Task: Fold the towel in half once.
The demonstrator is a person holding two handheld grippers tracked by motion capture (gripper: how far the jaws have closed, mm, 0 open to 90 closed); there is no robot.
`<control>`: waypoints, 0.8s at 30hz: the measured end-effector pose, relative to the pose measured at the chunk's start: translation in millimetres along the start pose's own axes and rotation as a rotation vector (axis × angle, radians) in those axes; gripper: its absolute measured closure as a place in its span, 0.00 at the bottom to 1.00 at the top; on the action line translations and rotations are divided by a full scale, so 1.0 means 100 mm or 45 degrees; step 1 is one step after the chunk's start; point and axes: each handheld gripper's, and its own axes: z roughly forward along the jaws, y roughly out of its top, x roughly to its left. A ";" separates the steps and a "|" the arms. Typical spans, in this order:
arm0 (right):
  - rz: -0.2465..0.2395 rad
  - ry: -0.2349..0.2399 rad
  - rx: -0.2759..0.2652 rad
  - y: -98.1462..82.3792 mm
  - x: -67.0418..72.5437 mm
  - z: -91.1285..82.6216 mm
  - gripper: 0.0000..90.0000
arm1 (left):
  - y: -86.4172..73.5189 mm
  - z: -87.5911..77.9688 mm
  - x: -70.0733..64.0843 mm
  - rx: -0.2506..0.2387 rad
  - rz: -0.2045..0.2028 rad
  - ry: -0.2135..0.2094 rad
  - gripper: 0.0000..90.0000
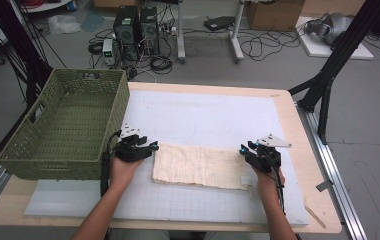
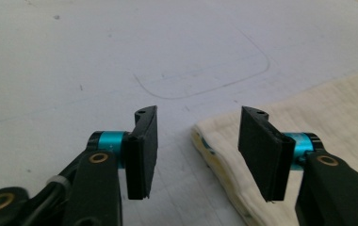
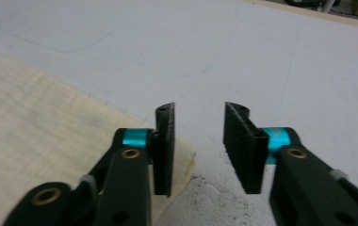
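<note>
White matting is covering the table (image 1: 298, 200), and the folded cloth (image 1: 200, 166) is lying flat on it near the front edge, just right of the green basket (image 1: 63, 125). Both ends are sitting right at the claws. The left claw (image 2: 198, 150) is hovering spread at the cloth's left corner, nothing pinched, the layered edge lying just inside its right finger. The right claw (image 3: 198, 146) is standing spread too, its left finger over the cloth's right corner and bare mat in the gap. Risk here, I'd say: the left claw is catching only the top layers, so the fold is opening; the right claw is closing on mat and missing entirely.
</note>
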 end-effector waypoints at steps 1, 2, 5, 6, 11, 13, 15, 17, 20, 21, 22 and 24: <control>0.014 0.007 -0.016 0.00 -0.01 -0.04 0.65 | 0.00 -0.03 -0.01 -0.001 0.007 -0.028 0.51; 0.026 0.009 -0.027 -0.01 -0.02 -0.08 0.61 | -0.02 -0.06 -0.03 -0.029 -0.002 -0.065 0.49; 0.002 0.011 -0.047 -0.06 -0.01 -0.19 0.49 | -0.04 -0.16 -0.06 -0.085 -0.029 -0.146 0.47; 0.005 0.034 -0.052 -0.08 -0.02 -0.24 0.46 | -0.05 -0.18 -0.07 -0.100 -0.037 -0.165 0.47; -0.018 0.064 -0.048 -0.13 -0.03 -0.42 0.33 | -0.14 -0.30 -0.10 -0.198 -0.035 -0.215 0.30; -0.024 0.095 -0.055 -0.15 -0.03 -0.48 0.29 | -0.18 -0.33 -0.11 -0.220 -0.028 -0.226 0.28; -0.040 0.115 -0.067 -0.17 -0.03 -0.55 0.25 | -0.20 -0.34 -0.13 -0.230 -0.015 -0.241 0.25; -0.043 0.132 -0.087 -0.21 -0.02 -0.61 0.24 | -0.22 -0.36 -0.16 -0.229 0.007 -0.238 0.24; -0.071 0.124 -0.060 -0.25 -0.02 -0.64 0.23 | -0.24 -0.37 -0.21 -0.236 0.026 -0.242 0.24; -0.047 0.125 -0.056 -0.28 -0.04 -0.64 0.21 | -0.25 -0.38 -0.23 -0.237 0.031 -0.241 0.24; -0.014 0.139 -0.060 -0.30 -0.05 -0.64 0.20 | -0.25 -0.38 -0.24 -0.240 0.038 -0.241 0.24; -0.006 0.154 -0.081 -0.30 -0.06 -0.64 0.16 | -0.25 -0.38 -0.24 -0.236 0.056 -0.243 0.24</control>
